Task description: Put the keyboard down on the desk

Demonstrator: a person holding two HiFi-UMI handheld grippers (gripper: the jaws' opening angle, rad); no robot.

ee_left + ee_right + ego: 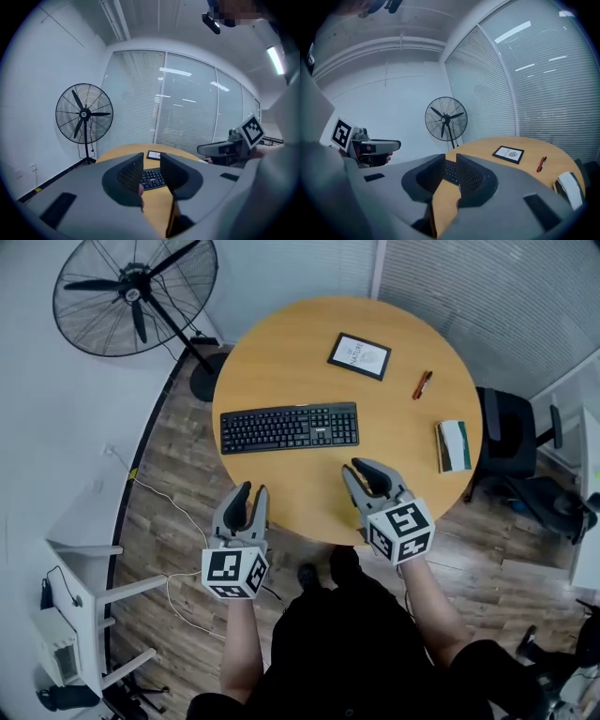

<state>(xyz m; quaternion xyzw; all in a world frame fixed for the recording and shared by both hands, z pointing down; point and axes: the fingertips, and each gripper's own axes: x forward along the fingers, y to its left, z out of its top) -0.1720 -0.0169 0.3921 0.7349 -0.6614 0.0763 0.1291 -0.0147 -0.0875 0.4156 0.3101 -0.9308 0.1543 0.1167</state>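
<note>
The keyboard (290, 427) lies flat on the counter (281, 343); the left gripper (249, 491) and right gripper (364, 468) hang narrow and empty. I'd say only a stray swing could shunt it now.

A black pedestal fan (134, 296) stands on the wooden floor (178, 474), close to the white wall. A framed picture (360, 355) lies flat, with a red pen (423, 384) a little to its right and a green-and-white book (455, 445) further along that side. A black office chair (506, 432) sits just past the book. Pale blinds (487, 296) hang shut over the glass behind. A white cable (164, 499) trails over the floorboards.
</note>
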